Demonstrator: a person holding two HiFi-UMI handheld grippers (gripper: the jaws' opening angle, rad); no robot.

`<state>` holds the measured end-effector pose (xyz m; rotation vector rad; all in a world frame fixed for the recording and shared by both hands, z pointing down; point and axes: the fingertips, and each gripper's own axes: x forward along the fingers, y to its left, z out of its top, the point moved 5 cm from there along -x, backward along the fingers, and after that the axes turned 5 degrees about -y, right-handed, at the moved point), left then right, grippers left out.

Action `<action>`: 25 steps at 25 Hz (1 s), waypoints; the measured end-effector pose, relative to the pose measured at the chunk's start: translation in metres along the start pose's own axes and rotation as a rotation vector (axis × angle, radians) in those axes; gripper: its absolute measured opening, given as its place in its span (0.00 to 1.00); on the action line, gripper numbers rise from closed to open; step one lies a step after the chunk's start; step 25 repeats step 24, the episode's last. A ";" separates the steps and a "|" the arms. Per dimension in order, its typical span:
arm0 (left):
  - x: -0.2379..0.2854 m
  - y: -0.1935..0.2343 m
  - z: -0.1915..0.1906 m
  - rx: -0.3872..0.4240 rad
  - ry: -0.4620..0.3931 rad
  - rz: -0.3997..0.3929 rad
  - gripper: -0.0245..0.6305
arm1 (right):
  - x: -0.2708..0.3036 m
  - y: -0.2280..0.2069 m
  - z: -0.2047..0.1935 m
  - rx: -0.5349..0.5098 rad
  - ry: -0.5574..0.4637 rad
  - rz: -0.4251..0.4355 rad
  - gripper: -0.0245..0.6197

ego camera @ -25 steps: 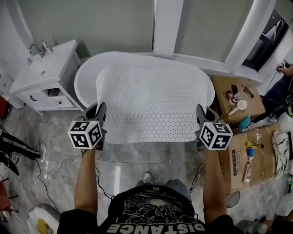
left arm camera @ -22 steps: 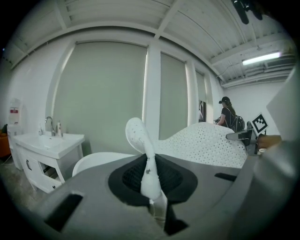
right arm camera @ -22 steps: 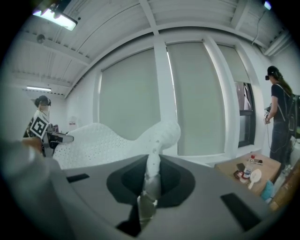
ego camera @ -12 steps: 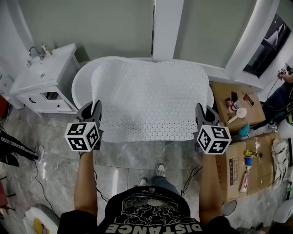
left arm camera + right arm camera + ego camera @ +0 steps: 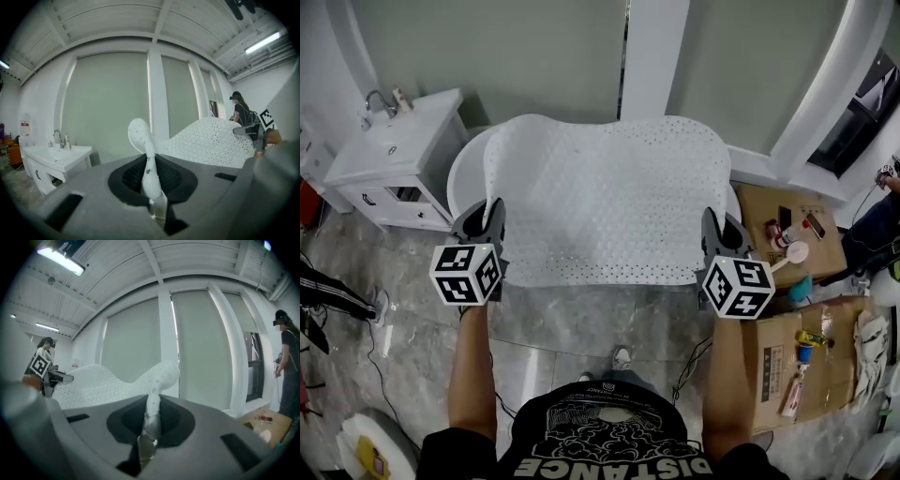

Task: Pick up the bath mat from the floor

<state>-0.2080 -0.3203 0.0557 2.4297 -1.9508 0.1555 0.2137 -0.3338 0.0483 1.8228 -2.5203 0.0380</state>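
The white perforated bath mat (image 5: pixel 605 202) is stretched flat in the air between both grippers, above the white bathtub (image 5: pixel 465 169). My left gripper (image 5: pixel 494 217) is shut on the mat's near left corner, and in the left gripper view the mat (image 5: pixel 145 154) is pinched between the jaws. My right gripper (image 5: pixel 711 225) is shut on the near right corner; the right gripper view shows the mat (image 5: pixel 152 411) squeezed in its jaws. The mat hides most of the tub.
A white vanity with sink (image 5: pixel 394 155) stands at the left. Cardboard boxes with bottles and small items (image 5: pixel 787 281) lie at the right on the grey marble floor (image 5: pixel 572 323). A white pillar (image 5: pixel 654 56) rises behind the tub. Another person (image 5: pixel 287 366) stands at the right.
Both grippers have raised the mat and carried it further over the tub, so it now covers nearly all of the tub. The grip on both corners has not changed.
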 end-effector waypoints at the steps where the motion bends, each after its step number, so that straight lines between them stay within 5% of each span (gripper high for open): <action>1: 0.002 0.001 0.002 0.000 -0.003 0.004 0.09 | 0.002 -0.001 0.001 0.003 -0.003 0.000 0.08; 25: 0.006 0.009 -0.004 -0.001 0.019 0.018 0.10 | 0.019 0.003 0.000 -0.005 -0.006 0.028 0.08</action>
